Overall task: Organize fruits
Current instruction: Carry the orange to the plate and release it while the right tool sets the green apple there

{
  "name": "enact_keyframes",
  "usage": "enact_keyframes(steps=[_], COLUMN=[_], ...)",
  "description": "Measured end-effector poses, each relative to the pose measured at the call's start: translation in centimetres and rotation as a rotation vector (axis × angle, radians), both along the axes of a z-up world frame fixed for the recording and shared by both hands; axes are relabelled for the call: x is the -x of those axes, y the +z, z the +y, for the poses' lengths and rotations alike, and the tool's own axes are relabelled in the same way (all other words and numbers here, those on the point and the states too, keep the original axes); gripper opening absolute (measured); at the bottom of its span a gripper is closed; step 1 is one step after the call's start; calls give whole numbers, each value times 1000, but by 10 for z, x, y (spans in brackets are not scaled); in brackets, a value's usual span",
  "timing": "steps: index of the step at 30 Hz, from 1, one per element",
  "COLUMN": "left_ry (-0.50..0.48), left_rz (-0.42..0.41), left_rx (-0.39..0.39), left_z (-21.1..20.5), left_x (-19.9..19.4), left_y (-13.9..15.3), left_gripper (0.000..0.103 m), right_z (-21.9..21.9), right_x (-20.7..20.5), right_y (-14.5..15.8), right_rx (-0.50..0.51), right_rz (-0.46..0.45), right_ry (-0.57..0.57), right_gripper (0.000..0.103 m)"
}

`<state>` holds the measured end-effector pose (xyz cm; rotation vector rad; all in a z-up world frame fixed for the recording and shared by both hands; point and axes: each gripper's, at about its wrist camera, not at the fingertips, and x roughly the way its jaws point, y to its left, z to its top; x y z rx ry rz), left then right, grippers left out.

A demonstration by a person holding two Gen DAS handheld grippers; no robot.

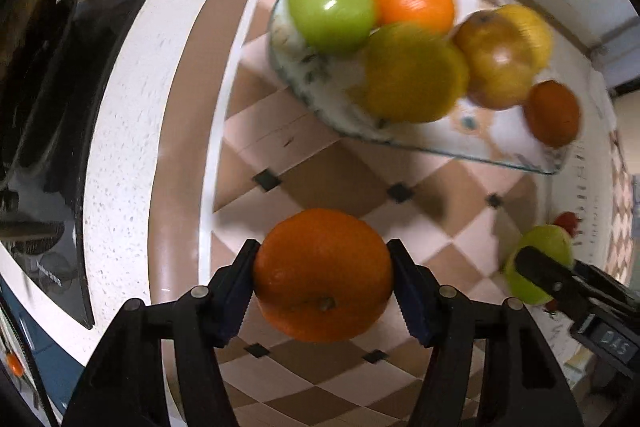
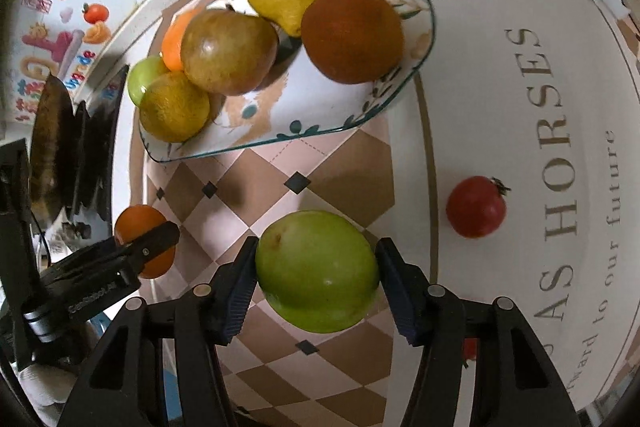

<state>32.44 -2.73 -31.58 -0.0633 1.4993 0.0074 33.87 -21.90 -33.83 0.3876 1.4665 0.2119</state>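
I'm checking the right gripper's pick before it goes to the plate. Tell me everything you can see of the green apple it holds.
The green apple is round, smooth and glossy, yellow-green, with a small brown speck near its top and a bright highlight low down. It looks whole and unbruised. It sits between the right gripper fingers, both ribbed pads pressed against its sides, above the checkered tablecloth. Whether it rests on the cloth cannot be told. From the left wrist view it shows at the right edge, partly hidden by a finger. Nothing else touches it.

Six fruits in tray (image 2: 416, 75); tomato (image 2: 476, 207) on mat (image 2: 500, 107), right of tray.
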Motion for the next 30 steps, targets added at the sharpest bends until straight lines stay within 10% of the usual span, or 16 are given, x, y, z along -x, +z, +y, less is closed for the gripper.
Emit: enact_keyframes(steps=[11,30], left_ry=[-88,-11], left_rz=[-109,72], left_rx=[103,210], left_z=[-52,-81], left_x=[-38,-99], left_y=[67,3], left_gripper=[61,62], right_z=[-51,-84], right_x=[-22,-144], right_y=[53,19], right_rx=[-123,-48], right_rz=[-99,-72], right_ry=[-145,-150], right_gripper=[61,62])
